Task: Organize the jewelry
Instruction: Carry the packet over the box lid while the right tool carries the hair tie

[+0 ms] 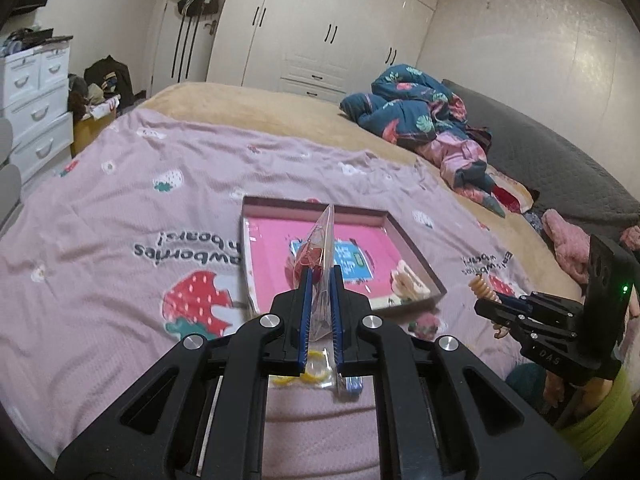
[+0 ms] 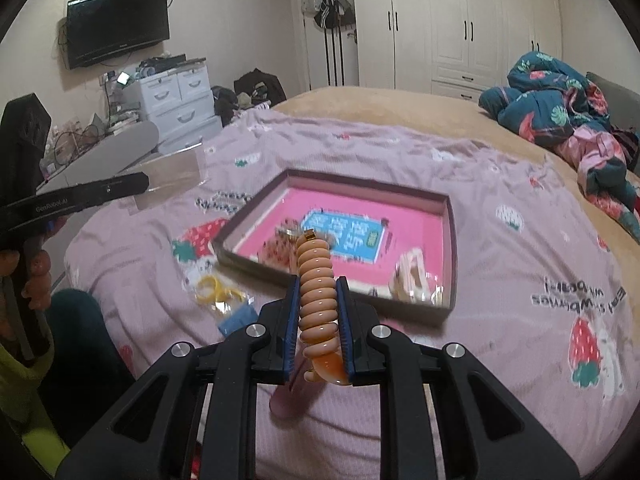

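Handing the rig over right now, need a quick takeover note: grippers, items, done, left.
Left gripper: shut on a clear bag with something red inside.
Right gripper: shut on an orange spiral bracelet, held above the bed.
Box: open on the bedspread, a few pieces already in it.
Left: both held items, plus the yellow rings and blue item lying beside the box.

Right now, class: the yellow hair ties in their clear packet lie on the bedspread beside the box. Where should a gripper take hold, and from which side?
Judging by its pose, pinch the yellow hair-tie packet at its free plastic edge, coming from above. It lies flat on the strawberry bedspread, so no side is exposed, and the film edge is thin enough for the pads.
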